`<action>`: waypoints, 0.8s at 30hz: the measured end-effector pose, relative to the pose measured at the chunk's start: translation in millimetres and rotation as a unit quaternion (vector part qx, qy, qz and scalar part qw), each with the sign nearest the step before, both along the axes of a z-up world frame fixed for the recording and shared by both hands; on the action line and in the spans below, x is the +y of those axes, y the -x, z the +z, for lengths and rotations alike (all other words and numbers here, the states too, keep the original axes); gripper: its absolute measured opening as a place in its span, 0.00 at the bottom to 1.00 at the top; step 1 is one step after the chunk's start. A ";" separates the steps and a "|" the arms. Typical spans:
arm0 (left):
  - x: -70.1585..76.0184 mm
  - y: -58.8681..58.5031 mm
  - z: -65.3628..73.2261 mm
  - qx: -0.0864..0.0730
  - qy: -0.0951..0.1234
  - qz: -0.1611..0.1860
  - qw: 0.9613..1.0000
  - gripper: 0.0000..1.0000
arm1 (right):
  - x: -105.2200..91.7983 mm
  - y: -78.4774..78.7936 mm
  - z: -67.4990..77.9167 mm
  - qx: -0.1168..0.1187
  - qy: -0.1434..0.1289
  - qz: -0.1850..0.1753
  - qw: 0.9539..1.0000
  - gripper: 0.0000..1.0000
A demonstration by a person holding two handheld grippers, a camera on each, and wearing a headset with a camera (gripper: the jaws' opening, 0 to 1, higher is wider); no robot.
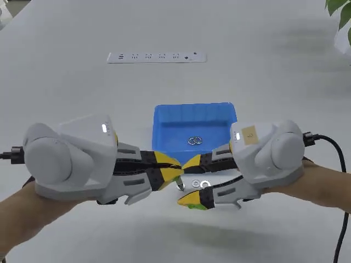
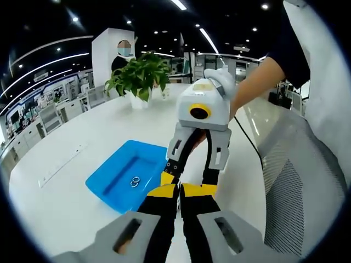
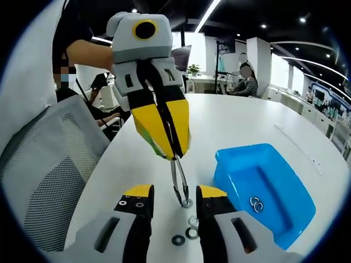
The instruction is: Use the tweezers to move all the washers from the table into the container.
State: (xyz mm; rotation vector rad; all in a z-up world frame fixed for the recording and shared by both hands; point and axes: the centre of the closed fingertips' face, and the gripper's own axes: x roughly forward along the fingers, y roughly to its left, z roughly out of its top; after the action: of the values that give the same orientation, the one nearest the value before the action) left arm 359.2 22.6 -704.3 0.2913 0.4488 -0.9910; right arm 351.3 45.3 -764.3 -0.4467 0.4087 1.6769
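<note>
The tweezers (image 3: 179,183) and washers (image 3: 192,233) look shiny metal, the table (image 3: 241,120) smooth matt white, the container (image 3: 227,167) glossy blue plastic.

white table (image 1: 82,33) | potted plant (image 2: 140,74) | mesh chair (image 3: 49,164) | ceiling strip lights (image 2: 208,38)

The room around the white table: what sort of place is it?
Probably an open-plan office: a grey mesh office chair, long ceiling strip lights, a leafy green potted plant, and a person seated at another desk.
</note>
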 end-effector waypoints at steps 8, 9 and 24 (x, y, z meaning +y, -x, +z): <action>0.8 -0.9 -0.3 0.002 0.000 0.000 1.000 0.05 | 0.7 -3.6 -5.1 -0.011 0.011 0.010 1.000 0.16; 0.5 -1.0 -0.2 0.002 0.001 0.001 1.000 0.05 | 1.0 -4.1 -5.2 -0.012 0.011 0.010 1.000 0.15; -3.8 -0.7 0.2 0.006 -0.009 -0.003 1.000 0.06 | 0.6 -5.2 -5.3 -0.051 0.021 0.019 0.998 0.11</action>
State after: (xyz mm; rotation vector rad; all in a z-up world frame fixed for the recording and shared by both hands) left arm 359.9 18.8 -704.1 0.3028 0.4671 -0.9956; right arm 356.5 45.9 -769.6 -0.5711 0.3633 1.6774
